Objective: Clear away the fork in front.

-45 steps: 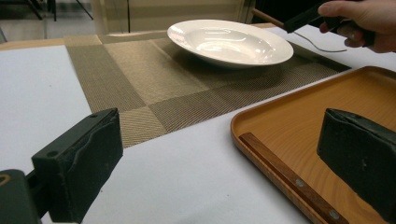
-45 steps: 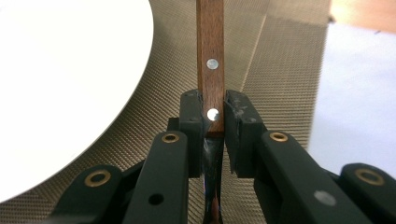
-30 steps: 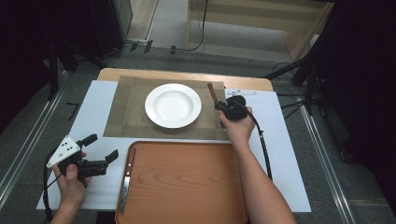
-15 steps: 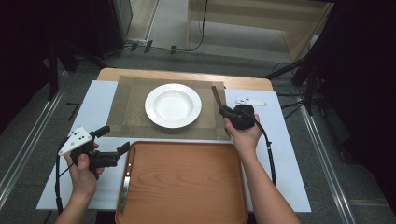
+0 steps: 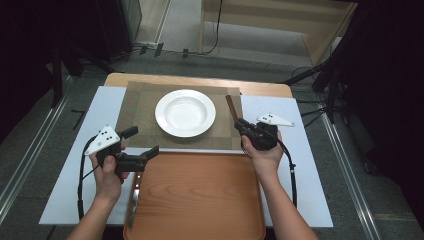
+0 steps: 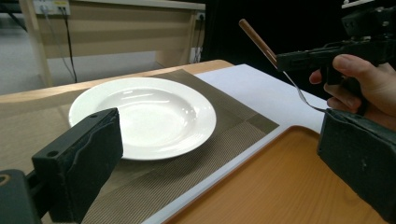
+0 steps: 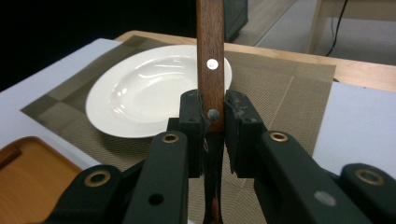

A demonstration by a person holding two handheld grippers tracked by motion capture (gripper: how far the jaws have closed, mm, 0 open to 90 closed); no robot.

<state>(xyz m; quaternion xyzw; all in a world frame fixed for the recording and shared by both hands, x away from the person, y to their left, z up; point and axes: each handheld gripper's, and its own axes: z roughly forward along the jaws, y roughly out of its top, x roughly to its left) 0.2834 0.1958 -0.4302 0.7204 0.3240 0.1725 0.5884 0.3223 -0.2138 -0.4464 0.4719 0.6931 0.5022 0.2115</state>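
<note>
I am holding a wooden-handled utensil (image 7: 209, 56), probably a fork, clamped in the right gripper (image 5: 248, 129), right of centre in the high view, beside the white plate (image 5: 185, 112). The left gripper (image 5: 142, 147), lower left, is standing open and empty. I am judging that a good placement means lowering the utensil flat and parallel to the plate, on the woven placemat (image 5: 136, 107). A wooden tray (image 5: 200, 200) is occupying the bottom; a white sheet (image 5: 305, 165) is covering the table; dark floor and cables beyond.

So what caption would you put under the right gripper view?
Right gripper clamps a wooden-handled utensil above the white plate on a woven placemat.
</note>
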